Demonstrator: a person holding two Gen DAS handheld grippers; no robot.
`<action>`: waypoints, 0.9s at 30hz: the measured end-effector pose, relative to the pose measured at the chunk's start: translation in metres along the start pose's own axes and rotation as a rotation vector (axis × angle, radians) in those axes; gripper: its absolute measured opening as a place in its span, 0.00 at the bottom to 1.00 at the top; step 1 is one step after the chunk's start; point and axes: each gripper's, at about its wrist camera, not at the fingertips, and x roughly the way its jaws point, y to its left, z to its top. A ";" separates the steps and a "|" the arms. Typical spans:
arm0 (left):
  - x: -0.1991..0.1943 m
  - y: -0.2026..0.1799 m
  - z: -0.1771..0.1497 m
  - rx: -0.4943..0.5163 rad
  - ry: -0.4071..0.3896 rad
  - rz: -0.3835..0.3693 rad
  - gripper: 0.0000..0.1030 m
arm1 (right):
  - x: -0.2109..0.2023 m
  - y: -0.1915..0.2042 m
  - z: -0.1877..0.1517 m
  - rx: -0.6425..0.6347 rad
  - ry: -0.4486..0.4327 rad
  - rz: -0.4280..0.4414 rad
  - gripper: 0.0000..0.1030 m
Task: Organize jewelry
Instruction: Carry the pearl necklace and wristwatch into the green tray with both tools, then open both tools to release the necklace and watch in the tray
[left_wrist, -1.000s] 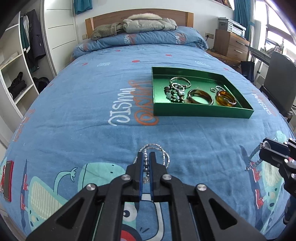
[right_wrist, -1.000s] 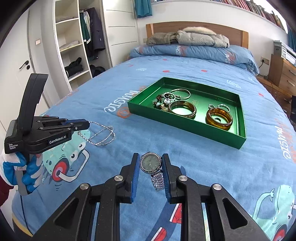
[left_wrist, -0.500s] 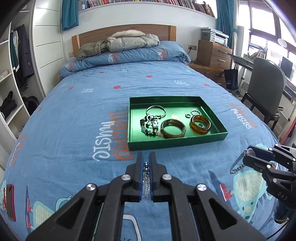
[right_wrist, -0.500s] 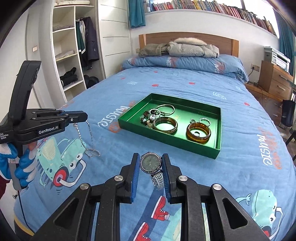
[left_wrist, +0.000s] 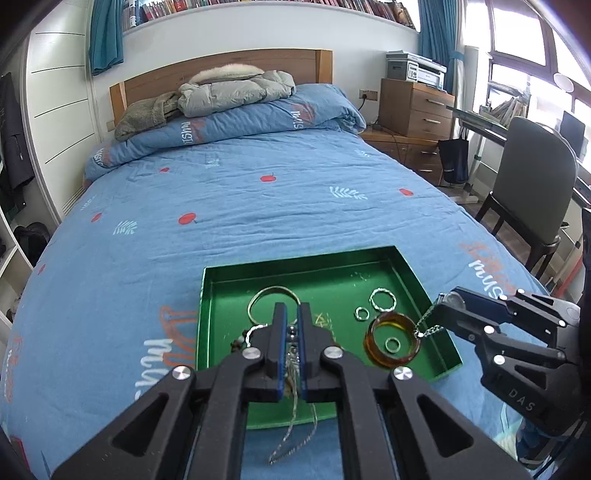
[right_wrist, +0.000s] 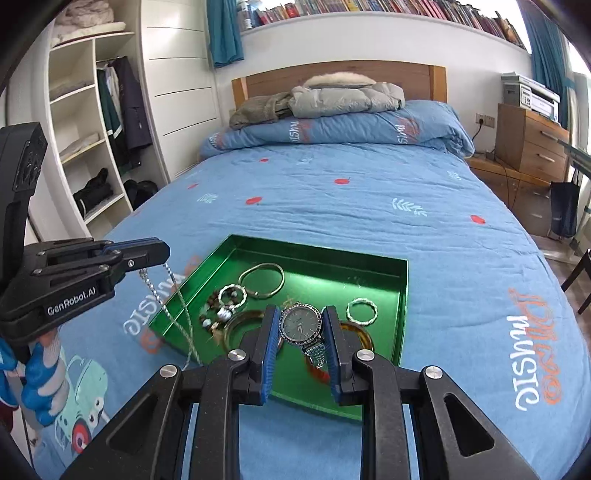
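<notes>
Jewelry: most pieces lie in the green tray (right_wrist: 402, 295) on the blue bedspread (right_wrist: 369, 206); two pieces are in the grippers, above the tray.
Tray contents: one thin silver bangle (right_wrist: 262, 279), one twisted silver ring (right_wrist: 362, 311), a beaded bracelet (right_wrist: 221, 310), two amber bangles (left_wrist: 392, 339), and small rings (left_wrist: 361, 313) beside and inside one of them. All sit loose on the tray floor, some touching.
Left gripper (left_wrist: 291, 332): clenched on a silver chain necklace (right_wrist: 177, 317); the chain hangs from the tips and trails down over the tray's near-left edge.
Right gripper (right_wrist: 300, 332): clamped on a silver wristwatch (right_wrist: 300, 325), dial facing the camera, band hanging below, held over the near part of the tray above an amber bangle.
Done: judging by what lies in the tray, the bulk of the collection is gathered there. No loose jewelry shows on the bedspread in either view.
Left to do: necklace and wristwatch are not yet set down. Both appear placed for release into the tray.
Risk, as judged: the chain hangs partly outside the tray wall and could drape over the rim on release; it may also tangle with the beaded bracelet below it.
Free space: the far and right parts of the tray floor are bare.
Overall: late stage, final two items pending.
</notes>
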 end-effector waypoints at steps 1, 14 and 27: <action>0.012 -0.001 0.007 -0.008 0.006 -0.004 0.04 | 0.011 -0.006 0.007 0.015 0.004 -0.002 0.23; 0.108 0.002 0.041 -0.005 0.042 0.011 0.05 | 0.129 -0.036 0.020 0.061 0.154 -0.061 0.23; 0.155 -0.002 0.003 -0.024 0.227 -0.040 0.05 | 0.147 -0.050 0.003 0.075 0.261 -0.112 0.24</action>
